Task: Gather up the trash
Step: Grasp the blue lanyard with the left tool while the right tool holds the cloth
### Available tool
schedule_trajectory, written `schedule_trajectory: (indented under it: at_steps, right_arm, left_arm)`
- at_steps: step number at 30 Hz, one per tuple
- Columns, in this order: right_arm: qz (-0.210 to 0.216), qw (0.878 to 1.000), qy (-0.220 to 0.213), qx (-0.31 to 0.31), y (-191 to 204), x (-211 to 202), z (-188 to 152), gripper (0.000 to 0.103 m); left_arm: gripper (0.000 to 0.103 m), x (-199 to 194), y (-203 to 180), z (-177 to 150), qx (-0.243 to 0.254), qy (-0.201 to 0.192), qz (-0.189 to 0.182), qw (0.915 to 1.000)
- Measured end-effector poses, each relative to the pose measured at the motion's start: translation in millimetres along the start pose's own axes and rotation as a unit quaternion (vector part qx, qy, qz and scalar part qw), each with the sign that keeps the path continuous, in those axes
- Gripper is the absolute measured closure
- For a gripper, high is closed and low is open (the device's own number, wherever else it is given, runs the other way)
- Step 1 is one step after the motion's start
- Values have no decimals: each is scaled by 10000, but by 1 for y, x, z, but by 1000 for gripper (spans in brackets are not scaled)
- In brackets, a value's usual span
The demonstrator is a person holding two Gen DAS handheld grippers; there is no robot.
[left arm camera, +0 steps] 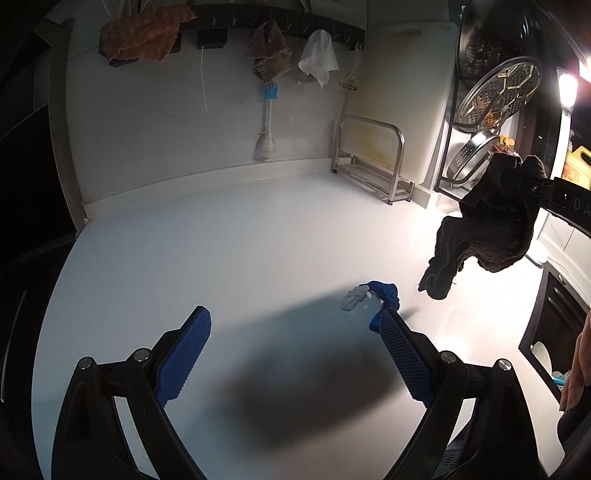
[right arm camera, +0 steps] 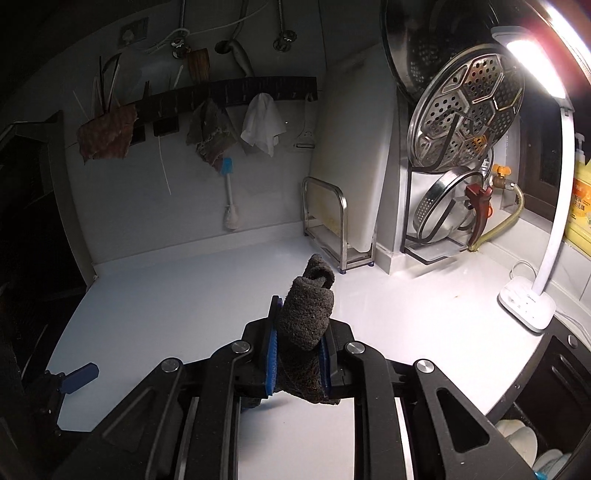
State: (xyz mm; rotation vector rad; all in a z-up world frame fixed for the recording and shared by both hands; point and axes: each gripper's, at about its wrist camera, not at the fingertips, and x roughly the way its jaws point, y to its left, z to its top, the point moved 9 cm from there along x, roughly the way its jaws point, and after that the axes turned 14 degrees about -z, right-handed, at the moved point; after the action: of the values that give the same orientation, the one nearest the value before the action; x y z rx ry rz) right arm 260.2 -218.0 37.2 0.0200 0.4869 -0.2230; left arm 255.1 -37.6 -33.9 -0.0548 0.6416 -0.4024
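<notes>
Two grippers are over a white tabletop (left arm camera: 229, 236) in a dim kitchen corner. The right gripper (right arm camera: 297, 350) is clamped tight on a dark grey rag (right arm camera: 306, 314), which bulges up out of the blue pads and hangs down below them; in the left wrist view the same rag (left arm camera: 487, 229) dangles clear of the tabletop at the right, pinched at its top by the black finger. The left gripper (left arm camera: 295, 354) hangs with its jaws spread wide and nothing between them. Just beyond its right finger, on the tabletop, lie a crumpled blue scrap (left arm camera: 386, 293) and a small white scrap (left arm camera: 352, 299), touching each other. On the back wall a dark rail carries an orange-brown cloth (left arm camera: 142, 35), a brownish cloth (left arm camera: 269, 51) and a white cloth (left arm camera: 318, 55), with a brush (left arm camera: 266, 122) hanging below them. A steel rack (left arm camera: 369, 162) stands at the wall holding a white cutting board (right arm camera: 351, 155). A lit desk lamp (right arm camera: 532, 299) stands at the right.
</notes>
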Motion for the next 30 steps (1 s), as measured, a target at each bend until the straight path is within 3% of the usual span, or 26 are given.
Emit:
schedule_trajectory:
  at_steps: [10,21,25,30]
  right_arm:
    - [-323,9992,233,73,-54,4,-36,86]
    - [-203,9981,519,268,-79,18,-64,86]
    - [-97,9979,514,392,-81,16,-61,86]
    - [-89,9977,554,390,-80,17,-63,86]
  left_arm:
    - [12,38,-41,-3,129,259,-74,9996]
    - [13,100,-62,-8,78,786,60,9969]
    - [25,117,-58,-9,-141,1057,79,9943]
    - [53,131,-62,-15,-191,1364,-7,9905]
